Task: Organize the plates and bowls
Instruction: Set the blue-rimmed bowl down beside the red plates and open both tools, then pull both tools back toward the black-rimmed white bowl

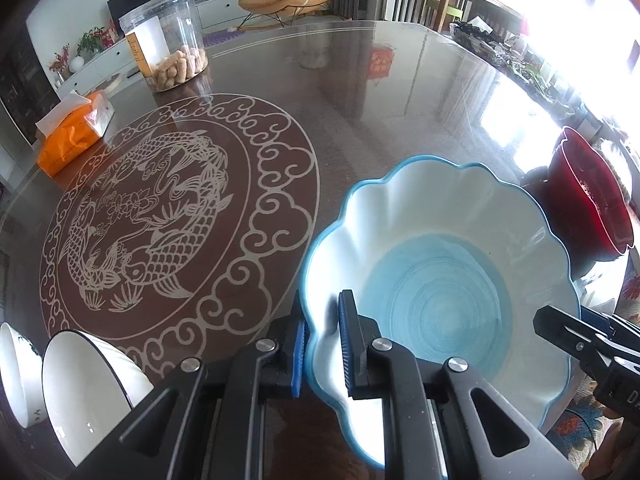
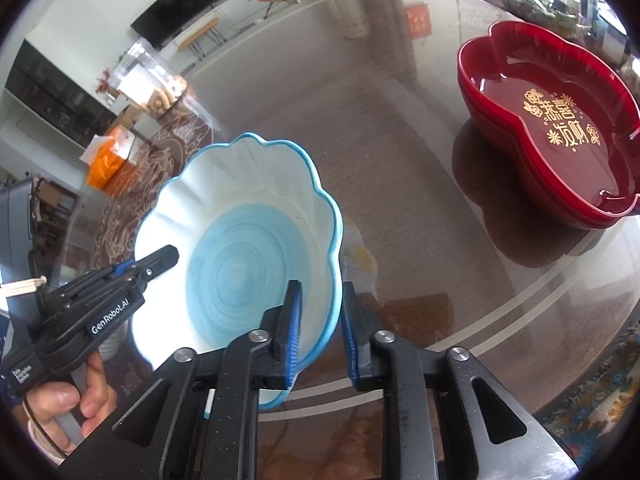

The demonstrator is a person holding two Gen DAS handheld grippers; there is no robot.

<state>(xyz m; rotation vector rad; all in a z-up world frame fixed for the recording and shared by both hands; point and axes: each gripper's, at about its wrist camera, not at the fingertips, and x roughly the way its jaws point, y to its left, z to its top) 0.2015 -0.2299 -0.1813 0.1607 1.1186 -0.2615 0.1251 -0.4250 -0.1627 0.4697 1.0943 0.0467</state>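
1. Left gripper (image 1: pixel 322 350) is clamped on the near rim of the blue bowl (image 1: pixel 436 280), one pad inside the wall and one outside.
2. Right gripper (image 2: pixel 320 334) straddles the opposite rim of that same bowl (image 2: pixel 240 264), but its jaws stand apart: the inner pad lies close against the wall, and there is a clear gap at the outer pad. No real grip on that side now.
3. The bowl sits tilted over the glass table (image 1: pixel 380 92), near its edge. Whether its base touches the glass I cannot tell from either view.
4. So the left gripper looks to be carrying this bowl alone, or it has been set down. My guess is a release by the right.
5. Off to the right of the bowl, the red dish (image 2: pixel 556 136) sits on the table by itself, well apart from the bowl. It looks like two red dishes nested, though I can't be sure.
6. At the left, two white bowls (image 1: pixel 80 392) stand side by side near the table edge, not stacked.
7. Progress, as I judge it: early to middle. The pieces are still spread out and the blue bowl is in hand.
8. Left to do: give the blue bowl a final place, then gather the white bowls.
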